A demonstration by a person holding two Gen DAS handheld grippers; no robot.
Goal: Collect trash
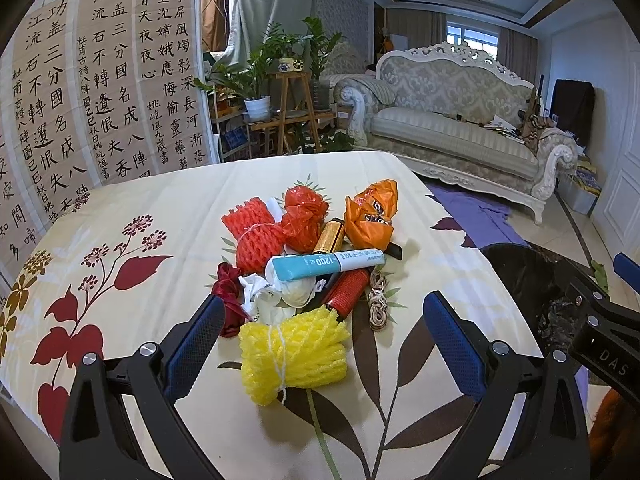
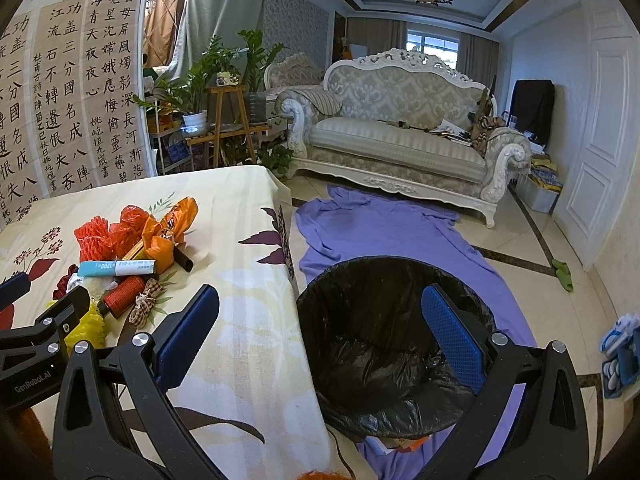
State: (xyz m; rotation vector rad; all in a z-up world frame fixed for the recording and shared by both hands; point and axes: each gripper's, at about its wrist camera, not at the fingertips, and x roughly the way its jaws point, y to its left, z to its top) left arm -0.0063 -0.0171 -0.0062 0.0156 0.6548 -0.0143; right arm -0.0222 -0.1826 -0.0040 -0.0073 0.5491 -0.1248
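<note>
A pile of trash lies on the floral tablecloth point(image 1: 120, 216): a yellow foam net point(image 1: 294, 354) nearest, a red foam net point(image 1: 252, 236), a red plastic bag point(image 1: 304, 216), an orange bag point(image 1: 370, 216), a blue-white tube point(image 1: 328, 264), a red cylinder point(image 1: 350, 292), a twine bundle point(image 1: 378, 300). My left gripper point(image 1: 324, 332) is open, its fingers on either side of the yellow net, not touching it. My right gripper point(image 2: 320, 328) is open and empty, above the black-lined trash bin point(image 2: 392, 344) beside the table edge.
The bin stands on a purple cloth point(image 2: 384, 232) on the tiled floor right of the table. A white sofa point(image 2: 400, 136), plant stands point(image 2: 228, 120) and a calligraphy screen point(image 1: 100, 92) lie beyond. The pile also shows in the right wrist view point(image 2: 132, 248).
</note>
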